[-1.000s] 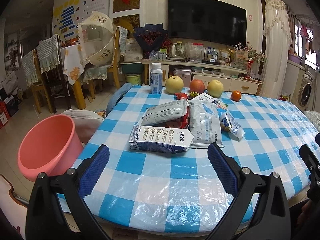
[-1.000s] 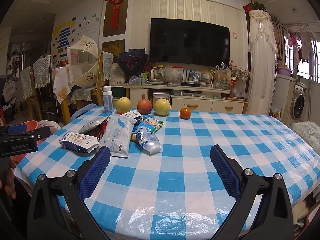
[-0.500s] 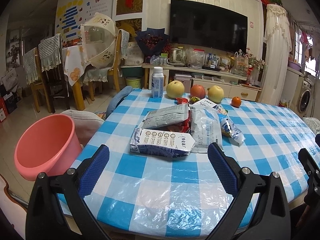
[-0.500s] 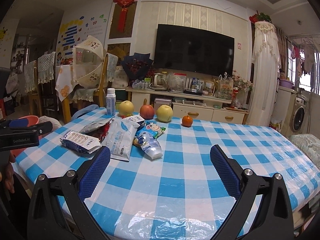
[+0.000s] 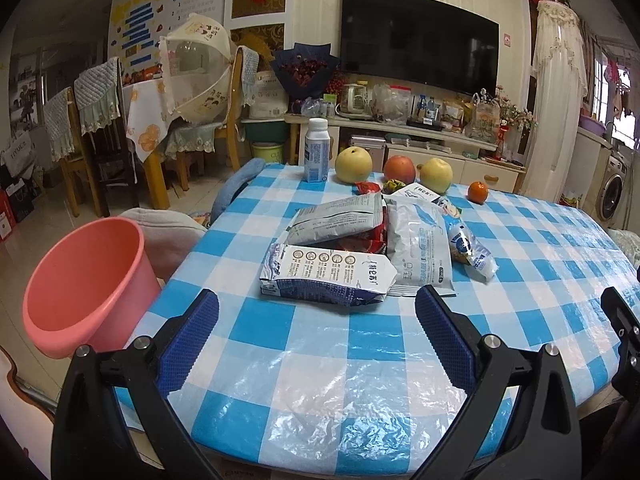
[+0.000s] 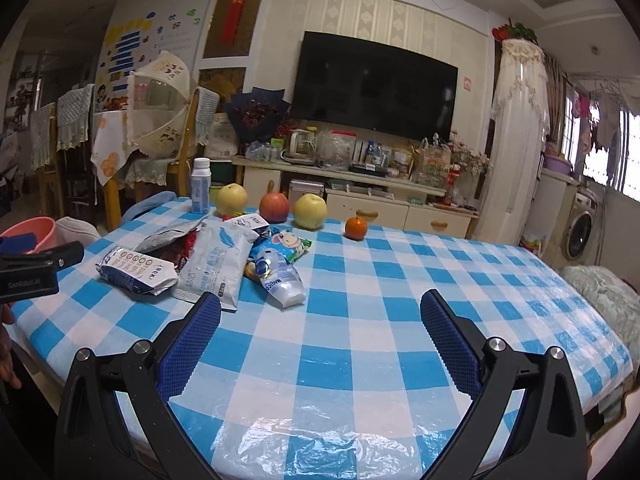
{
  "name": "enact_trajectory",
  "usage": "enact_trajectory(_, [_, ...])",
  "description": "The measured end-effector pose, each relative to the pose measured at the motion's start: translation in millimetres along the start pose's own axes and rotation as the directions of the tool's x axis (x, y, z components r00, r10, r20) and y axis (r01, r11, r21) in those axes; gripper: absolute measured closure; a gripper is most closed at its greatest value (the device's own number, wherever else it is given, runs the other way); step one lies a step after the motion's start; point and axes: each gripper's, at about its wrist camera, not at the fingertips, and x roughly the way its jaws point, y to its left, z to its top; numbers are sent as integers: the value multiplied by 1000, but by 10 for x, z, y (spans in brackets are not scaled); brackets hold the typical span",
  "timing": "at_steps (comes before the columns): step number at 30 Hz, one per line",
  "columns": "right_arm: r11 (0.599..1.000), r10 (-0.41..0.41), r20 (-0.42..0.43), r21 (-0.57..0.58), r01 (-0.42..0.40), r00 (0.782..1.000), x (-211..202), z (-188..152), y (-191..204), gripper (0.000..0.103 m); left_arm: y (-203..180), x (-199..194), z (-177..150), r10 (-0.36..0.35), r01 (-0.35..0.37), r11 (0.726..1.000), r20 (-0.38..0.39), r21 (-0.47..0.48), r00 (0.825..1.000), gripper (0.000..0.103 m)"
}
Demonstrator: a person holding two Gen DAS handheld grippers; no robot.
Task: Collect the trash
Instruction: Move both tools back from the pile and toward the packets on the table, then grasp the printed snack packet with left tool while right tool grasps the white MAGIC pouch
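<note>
A heap of empty wrappers lies on the blue-checked table [image 5: 320, 360]: a flattened milk carton [image 5: 326, 274] nearest, a silver bag [image 5: 340, 220], a white pouch [image 5: 422, 252] and a small clear packet [image 5: 472, 250]. The carton [image 6: 136, 270], pouch [image 6: 216, 264] and packet [image 6: 280, 276] also show in the right wrist view. A pink bucket [image 5: 84, 280] stands off the table's left edge. My left gripper [image 5: 318, 332] is open and empty, just short of the carton. My right gripper [image 6: 320, 336] is open and empty over bare cloth, right of the heap.
A milk bottle [image 5: 316, 156], two pears [image 5: 354, 164], an apple [image 5: 399, 169] and an orange [image 5: 478, 192] stand along the table's far side. A cushioned seat [image 5: 168, 232] sits by the bucket. Chairs and a second table stand at far left.
Both grippers have tilted slightly, so the table sits a little lower in the views. The wrappers and bucket have not moved. Both grippers stay open.
</note>
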Motion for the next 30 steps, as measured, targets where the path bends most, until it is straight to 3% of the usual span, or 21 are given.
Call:
enact_trajectory(6, [999, 28, -50, 29, -27, 998, 142, -4, -20, 4, 0, 99, -11, -13, 12, 1000, -27, -8, 1000, 4])
enact_trajectory(16, [990, 141, -100, 42, -138, 985, 395, 0, 55, 4, -6, 270, -36, -14, 16, 1000, -86, 16, 996, 4])
enact_trajectory(25, [966, 227, -156, 160, -202, 961, 782, 18, -121, 4, 223, 448, 17, -87, 69, 990, -147, -124, 985, 4])
enact_trajectory(30, [963, 242, -178, 164, -214, 954, 1006, 52, -157, 4, 296, 636, 50, -185, 133, 957, -187, -257, 965, 4])
